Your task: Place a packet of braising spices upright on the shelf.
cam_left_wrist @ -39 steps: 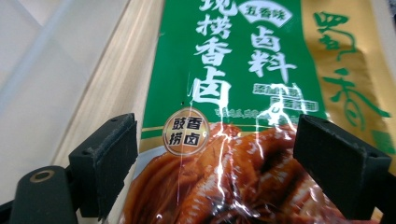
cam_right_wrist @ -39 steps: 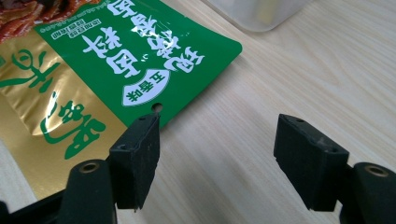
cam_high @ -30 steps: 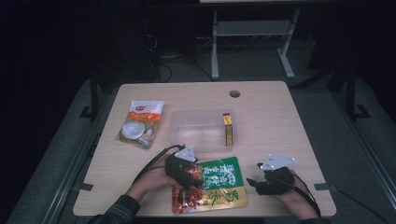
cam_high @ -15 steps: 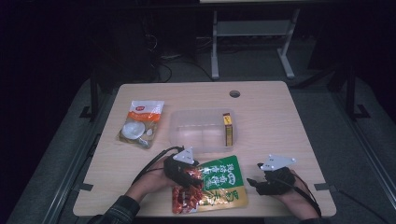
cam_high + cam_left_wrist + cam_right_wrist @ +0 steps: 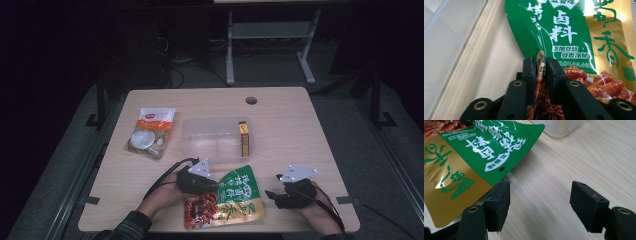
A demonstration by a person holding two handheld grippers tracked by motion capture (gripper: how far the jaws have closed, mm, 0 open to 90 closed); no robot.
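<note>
The glossy green-and-gold snack pouch (image 5: 227,197) lies at the near edge of the pale wooden table (image 5: 300,125). The left gripper (image 5: 541,65), jaws just closing, pinches its edge. The right gripper (image 5: 540,195) waits alongside, spread wide and empty. Best lift slowly, keeping the foil from slipping. Dark room beyond.

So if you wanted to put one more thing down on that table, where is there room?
The widest bare wood is the far right of the table, right of the clear plastic box. The far strip by the round hole is free too, and the near-left corner. The near middle is crowded: the green snack bag, the left gripper shut on its edge, and the open right gripper.
</note>
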